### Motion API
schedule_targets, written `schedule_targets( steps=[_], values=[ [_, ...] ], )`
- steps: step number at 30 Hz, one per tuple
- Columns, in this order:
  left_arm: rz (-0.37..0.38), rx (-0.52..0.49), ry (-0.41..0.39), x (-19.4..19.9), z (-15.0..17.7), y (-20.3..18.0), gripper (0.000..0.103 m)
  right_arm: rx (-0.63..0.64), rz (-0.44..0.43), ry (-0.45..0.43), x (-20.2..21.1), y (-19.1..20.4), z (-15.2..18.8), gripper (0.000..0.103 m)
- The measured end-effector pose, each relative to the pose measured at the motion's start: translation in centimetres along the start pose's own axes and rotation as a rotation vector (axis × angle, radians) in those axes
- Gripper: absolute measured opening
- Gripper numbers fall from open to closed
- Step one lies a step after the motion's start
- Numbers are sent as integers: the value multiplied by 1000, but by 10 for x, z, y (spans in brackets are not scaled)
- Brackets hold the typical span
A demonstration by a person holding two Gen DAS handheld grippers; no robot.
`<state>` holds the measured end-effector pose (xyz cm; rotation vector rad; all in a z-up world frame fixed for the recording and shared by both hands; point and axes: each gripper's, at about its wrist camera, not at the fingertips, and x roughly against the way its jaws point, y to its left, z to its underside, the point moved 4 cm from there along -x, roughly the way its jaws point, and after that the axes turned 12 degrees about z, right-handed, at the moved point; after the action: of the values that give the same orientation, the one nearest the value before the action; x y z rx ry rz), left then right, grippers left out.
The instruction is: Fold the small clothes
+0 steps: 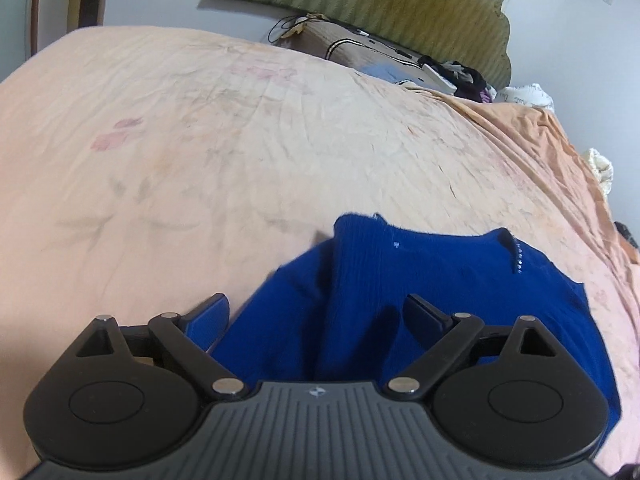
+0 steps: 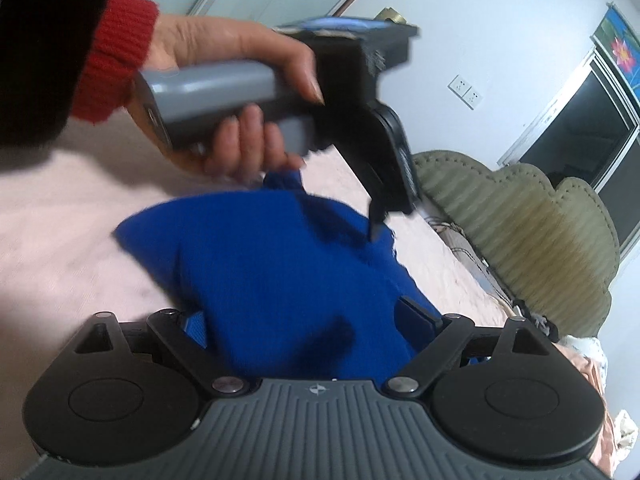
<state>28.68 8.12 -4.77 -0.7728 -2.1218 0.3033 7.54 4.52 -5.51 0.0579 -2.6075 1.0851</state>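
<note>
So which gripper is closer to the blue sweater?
Right, narrowly. The right gripper straddles the sweater, cloth bunched between its open fingers up to its body. The left gripper, also open, points down with only its fingertips at the sweater's far edge.

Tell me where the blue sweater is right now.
The blue sweater lies on the peach bedsheet, low in both wrist views, directly ahead of the open left tool and right tool.

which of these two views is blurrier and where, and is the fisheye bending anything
Right wrist view is blurrier: the hand holding the left gripper and the blue sweater are motion-smeared. Left wrist view is sharper, only mildly soft on the sweater's edges. Fisheye distortion bows the peach bedsheet into a dome and curves the green headboard.
</note>
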Motion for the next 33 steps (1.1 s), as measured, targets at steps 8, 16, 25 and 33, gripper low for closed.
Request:
schedule_targets(
  steps=[8,16,25,33],
  values=[
    [4,3,55,-19,-11,-8,16,-14,-90,15,-22,10,-15,26],
    [-76,-24,31,-5,-20,-35,13,-71,-95,-36,-1,-14,-12,12],
    [-157,-43,10,5,-38,-97,14,-209,-4,-61,39,-74,11,11],
    [-174,-74,12,-23,-43,-162,14,-343,73,-12,63,-128,61,11]
  ],
)
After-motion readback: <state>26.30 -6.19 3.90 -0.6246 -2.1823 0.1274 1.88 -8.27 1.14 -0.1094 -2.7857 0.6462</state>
